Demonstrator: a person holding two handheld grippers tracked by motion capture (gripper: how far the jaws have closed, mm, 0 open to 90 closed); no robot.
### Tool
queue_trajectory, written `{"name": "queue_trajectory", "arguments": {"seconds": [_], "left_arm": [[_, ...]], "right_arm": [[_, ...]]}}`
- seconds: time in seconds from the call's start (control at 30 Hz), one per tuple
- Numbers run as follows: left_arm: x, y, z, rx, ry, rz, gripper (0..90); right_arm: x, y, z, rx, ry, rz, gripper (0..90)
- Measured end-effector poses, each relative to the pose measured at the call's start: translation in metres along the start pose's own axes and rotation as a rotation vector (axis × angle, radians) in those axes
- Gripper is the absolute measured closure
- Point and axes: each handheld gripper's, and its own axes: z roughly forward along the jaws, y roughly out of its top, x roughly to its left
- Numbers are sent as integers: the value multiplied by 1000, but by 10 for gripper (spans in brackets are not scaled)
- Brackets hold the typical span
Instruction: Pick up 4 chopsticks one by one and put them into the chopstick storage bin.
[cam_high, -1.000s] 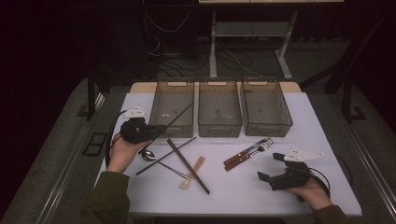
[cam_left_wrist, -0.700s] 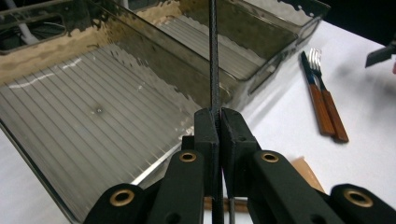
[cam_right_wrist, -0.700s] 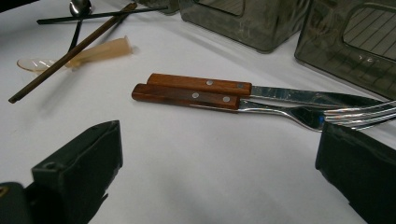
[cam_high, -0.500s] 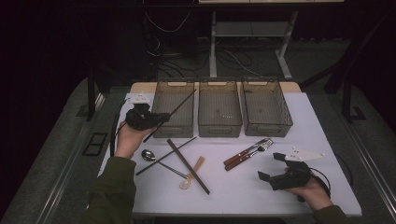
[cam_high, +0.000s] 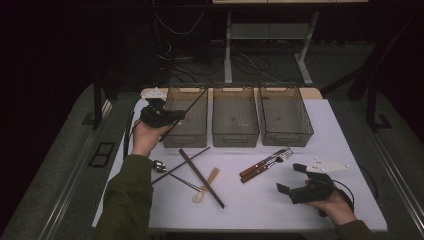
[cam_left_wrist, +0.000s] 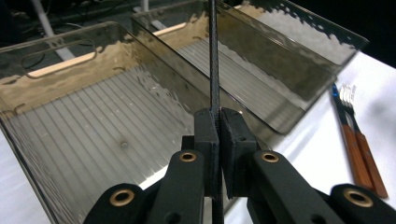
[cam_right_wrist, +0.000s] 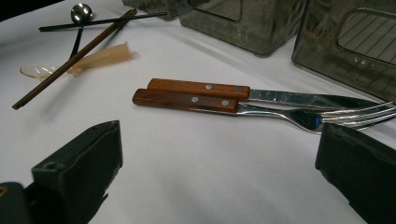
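Sorting barely started, going by the three bins: all look empty so far. Left gripper (cam_high: 167, 116) up over the near left corner of the left bin (cam_high: 186, 131), jaws clamped tight on a thin black chopstick (cam_high: 186, 111) that slants out over that bin. Probably about to be dropped in, so call it first item of several.

Left on the worktop (cam_high: 250, 210): a second black chopstick (cam_high: 181, 165), a brown chopstick (cam_high: 201, 178), a metal spoon (cam_high: 160, 166), a pale spoon (cam_high: 205, 187), plus a wooden-handled knife (cam_high: 260, 165) and fork (cam_high: 265, 169) lying side by side. Right gripper (cam_high: 295, 187) parked low near the front right, jaws wide open, nothing in them, aimed at that knife and fork.

Left gripper view gives the pinch up close, pads (cam_left_wrist: 206, 135) shut right on the stick, ribbed bin floor below. Right gripper view gives rivets on the handles (cam_right_wrist: 196, 93) and fork tines. High view too dim to be sure the bins are totally bare.
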Motion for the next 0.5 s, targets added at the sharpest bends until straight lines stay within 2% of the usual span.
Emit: {"name": "queue_trajectory", "arguments": {"seconds": [0.23,0.5], "left_arm": [[5,10,13,3,45,-6,849],[18,14,25,-4,94,-43,848]], "right_arm": [[1,0,-1,-5,3,4,9],[1,0,-1,-6,6,2,9]]}}
